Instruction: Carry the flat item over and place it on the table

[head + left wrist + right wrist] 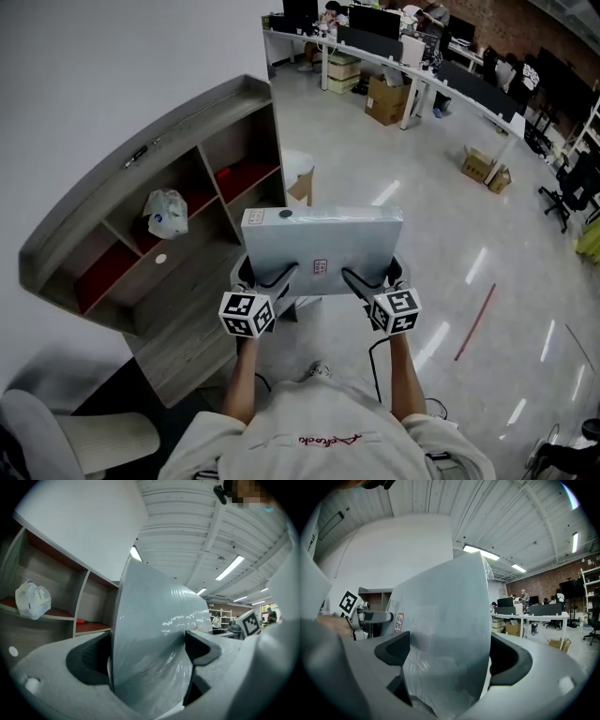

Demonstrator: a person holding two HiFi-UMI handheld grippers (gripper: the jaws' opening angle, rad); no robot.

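A flat grey box wrapped in glossy plastic (319, 242) hangs level in front of me, above the floor. My left gripper (267, 279) is shut on its near left edge, and my right gripper (367, 279) is shut on its near right edge. In the left gripper view the box (154, 634) fills the gap between the two dark pads. The right gripper view shows the same box (445, 630) pinched between its jaws, a small red-and-white label on its side.
A grey wooden shelf unit (141, 234) with red-lined compartments stands at my left; a white plastic bag (166, 213) sits in one. A pale chair (56, 431) is at lower left. Long desks (403, 56), cardboard boxes (486, 169) and seated people lie far ahead.
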